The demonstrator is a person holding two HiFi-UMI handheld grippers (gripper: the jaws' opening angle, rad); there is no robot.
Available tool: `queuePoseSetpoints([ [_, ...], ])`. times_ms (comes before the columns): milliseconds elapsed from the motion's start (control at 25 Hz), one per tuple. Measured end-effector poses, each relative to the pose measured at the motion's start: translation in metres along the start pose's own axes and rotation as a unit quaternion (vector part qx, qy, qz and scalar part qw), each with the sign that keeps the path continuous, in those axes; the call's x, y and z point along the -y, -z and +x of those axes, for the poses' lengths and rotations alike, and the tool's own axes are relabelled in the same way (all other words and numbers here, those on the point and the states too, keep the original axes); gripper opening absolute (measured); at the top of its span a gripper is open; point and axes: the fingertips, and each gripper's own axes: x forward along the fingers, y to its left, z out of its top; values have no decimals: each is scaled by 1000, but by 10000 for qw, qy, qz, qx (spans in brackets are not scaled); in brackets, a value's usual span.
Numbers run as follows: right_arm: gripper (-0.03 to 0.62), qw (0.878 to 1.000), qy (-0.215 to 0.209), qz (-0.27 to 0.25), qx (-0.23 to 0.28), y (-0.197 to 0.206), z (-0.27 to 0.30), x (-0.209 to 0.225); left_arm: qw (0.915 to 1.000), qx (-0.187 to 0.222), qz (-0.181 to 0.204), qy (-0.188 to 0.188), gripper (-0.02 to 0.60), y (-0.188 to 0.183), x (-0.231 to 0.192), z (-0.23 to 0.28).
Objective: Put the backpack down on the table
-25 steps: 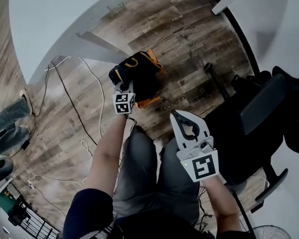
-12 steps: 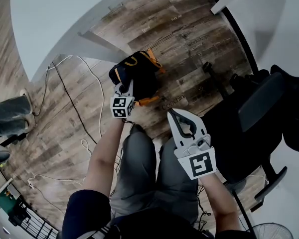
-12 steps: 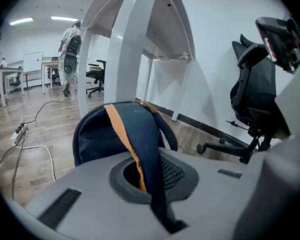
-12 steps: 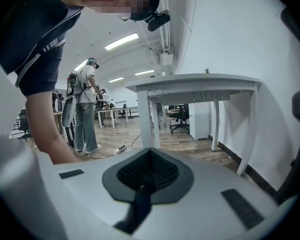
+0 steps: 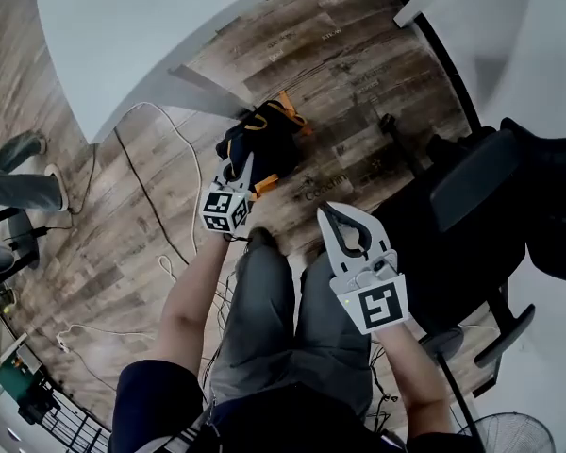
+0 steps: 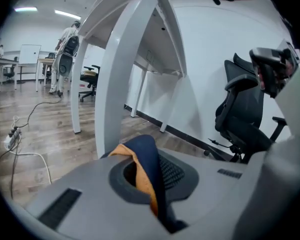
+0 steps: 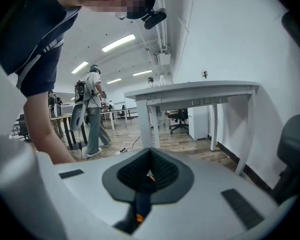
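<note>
The black backpack [image 5: 266, 140] with orange trim hangs low over the wooden floor beside the white table [image 5: 123, 26]. My left gripper [image 5: 232, 170] is shut on its navy strap with orange lining [image 6: 145, 169], at the bag's near edge. My right gripper [image 5: 332, 215] is to the right and nearer to me, over my knees, with its jaws together. A thin dark strap with an orange spot [image 7: 140, 204] is pinched between them. Where that strap leads is hidden.
A white table leg [image 6: 112, 84] stands right in front of the left gripper. A black office chair [image 5: 472, 196] fills the right side. White cables [image 5: 184, 149] trail over the floor at left. A person's legs [image 5: 19, 182] show at the left edge.
My left gripper has risen with the strap, and the backpack has come up with it. The right gripper has lifted slightly. The person at the left edge has stepped away.
</note>
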Motion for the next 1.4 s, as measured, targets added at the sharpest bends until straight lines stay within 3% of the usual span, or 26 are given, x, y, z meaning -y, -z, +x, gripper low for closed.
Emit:
queuePoseSetpoints([
  [400, 0, 10000, -12, -21, 0, -32, -14, -5, 9999, 128, 9, -12, 1, -41, 28, -31],
  [920, 0, 10000, 44, -22, -56, -62, -34, -6, 9991, -106, -317, 253, 0, -49, 83, -72],
  [1400, 0, 9999, 127, -35, 10, -102, -65, -17, 9985, 174, -150, 507, 2, -133, 124, -133],
])
